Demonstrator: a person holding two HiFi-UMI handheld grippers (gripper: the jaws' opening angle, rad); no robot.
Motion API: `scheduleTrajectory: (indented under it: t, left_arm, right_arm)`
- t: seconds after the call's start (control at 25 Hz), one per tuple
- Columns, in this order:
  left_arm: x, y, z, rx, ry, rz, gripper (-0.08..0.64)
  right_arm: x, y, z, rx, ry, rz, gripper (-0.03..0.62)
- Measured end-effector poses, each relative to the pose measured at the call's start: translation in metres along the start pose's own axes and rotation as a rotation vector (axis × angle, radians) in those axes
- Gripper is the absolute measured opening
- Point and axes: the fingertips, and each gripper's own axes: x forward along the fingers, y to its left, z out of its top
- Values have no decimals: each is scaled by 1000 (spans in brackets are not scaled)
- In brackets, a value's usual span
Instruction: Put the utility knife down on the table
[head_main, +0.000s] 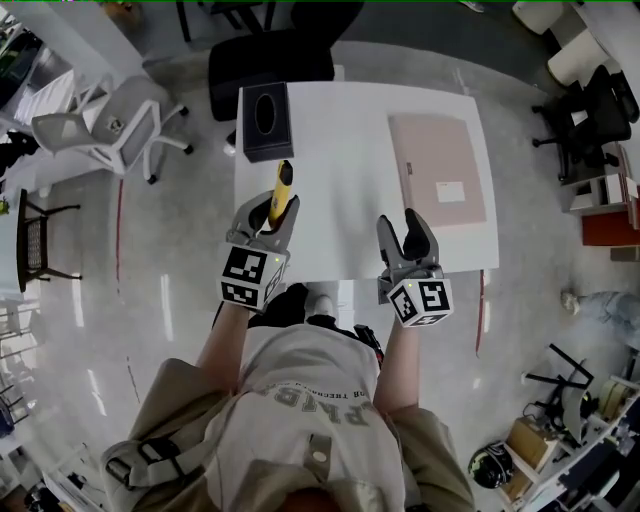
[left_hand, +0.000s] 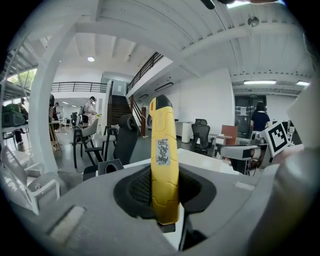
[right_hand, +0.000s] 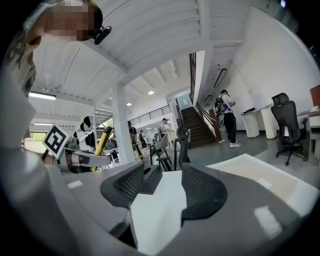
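1. One white table (head_main: 350, 130) bears two things.
2. Pink pad (head_main: 437, 165) lies at 2 o'clock.
3. Black box (head_main: 266, 120) sits at 11 o'clock; its slot's contents are unreadable.
4. Right gripper (head_main: 405, 228) is at 5 o'clock, jaws wide, empty.
5. Left gripper (head_main: 268, 212) is at 8 o'clock, clamping the yellow utility knife (head_main: 283, 185).

White sq. bench (head_main: 350, 150) stands on glossy grey floor (head_main: 170, 230). Black box (head_main: 266, 120) w/ oval slot on top sits at bench's far-left corner. Flat pink pad (head_main: 438, 168) lies on right half, long side running near-far, w/ white label (head_main: 451, 191) twd its near end. Box & pad well apart.
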Motion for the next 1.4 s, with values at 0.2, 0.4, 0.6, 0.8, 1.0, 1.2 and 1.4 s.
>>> scheduleTrajectory:
  t: [0.2,0.4,0.6,0.8,1.0,1.2,1.4]
  left_arm:
    - [15,6,-10,61,42,-97,81]
    - [18,7,-28,140,107,-182,81]
    - [20,5,-52,202,167,-285,81]
    - [21,-4,-71,246,204,-343,81]
    - [23,-19,-85,260,245,-367,81]
    - [29,-32,-94,312,286,-382,81]
    - [38,-49,-101,336,312,-380,81]
  right_arm:
    - [23,16,-1,-37,19,52,209]
    - [41,35,-3,-66,54,132,209]
    - [53,56,-10,-82,118,250,209]
    - [54,76,-18,-114,200,402,209]
    - [49,90,-17,-106,279,565,209]
    - [50,92,-27,-191,373,658,221]
    - [48,92,-27,-234,428,787,244]
